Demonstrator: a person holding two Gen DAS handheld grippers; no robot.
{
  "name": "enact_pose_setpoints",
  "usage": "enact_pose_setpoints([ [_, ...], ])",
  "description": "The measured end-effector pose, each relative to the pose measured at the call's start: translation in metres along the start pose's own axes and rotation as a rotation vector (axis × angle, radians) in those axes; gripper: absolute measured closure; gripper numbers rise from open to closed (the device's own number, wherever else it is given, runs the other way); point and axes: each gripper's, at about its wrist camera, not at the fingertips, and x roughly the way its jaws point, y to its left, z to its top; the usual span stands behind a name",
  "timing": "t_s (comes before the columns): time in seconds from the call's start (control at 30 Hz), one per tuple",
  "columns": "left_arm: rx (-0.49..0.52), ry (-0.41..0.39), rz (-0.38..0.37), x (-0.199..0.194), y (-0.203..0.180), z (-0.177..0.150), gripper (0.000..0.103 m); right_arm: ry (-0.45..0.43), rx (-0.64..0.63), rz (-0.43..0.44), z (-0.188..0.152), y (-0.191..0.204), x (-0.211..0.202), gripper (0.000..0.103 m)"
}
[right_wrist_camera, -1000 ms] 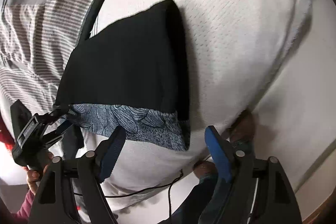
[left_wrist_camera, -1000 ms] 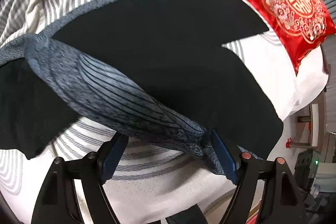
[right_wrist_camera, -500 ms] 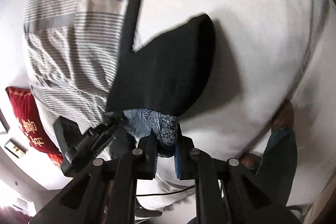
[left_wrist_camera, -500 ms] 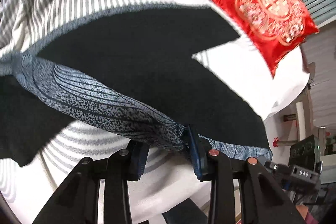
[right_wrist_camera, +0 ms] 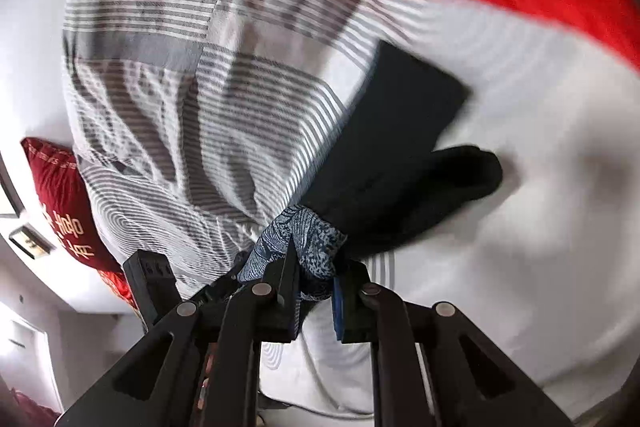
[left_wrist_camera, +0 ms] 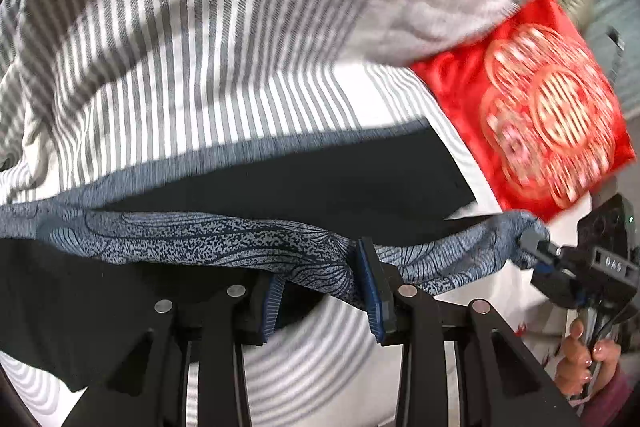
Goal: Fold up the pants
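pants (left_wrist_camera: 280, 187) hang over the striped bedding (left_wrist_camera: 200, 47); left claw (left_wrist_camera: 320, 291) and right claw (right_wrist_camera: 314, 291) clamp the patterned waistband (left_wrist_camera: 192, 239).

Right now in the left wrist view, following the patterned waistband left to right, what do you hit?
Black pants fabric → left hand-held gripper clamped on the patterned waistband → right hand-held gripper pinching the waistband's end → hand on its handle.

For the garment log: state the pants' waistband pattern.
Blue-grey waistband with dark speckled, curved-line print; clearest in left wrist view.
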Motion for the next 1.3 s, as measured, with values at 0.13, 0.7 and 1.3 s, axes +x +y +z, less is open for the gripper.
enact_pose_setpoints([
  [0.13, -0.059, 0.005, 0.062, 0.025, 0.006, 0.029, 0.066, 0.088, -0.026, -0.045, 0.061, 0.001, 0.037, 0.090],
  [0.7, -0.053, -0.041, 0.169, 0.013, -0.006, 0.043, 0.022, 0.168, -0.071, -0.183, 0.145, -0.004, 0.084, 0.018],
  [1.3, -0.086, 0.034, 0.382, 0.045, 0.025, 0.030, 0.022, 0.101, 0.123, -0.150, 0.093, -0.042, 0.073, 0.044],
])
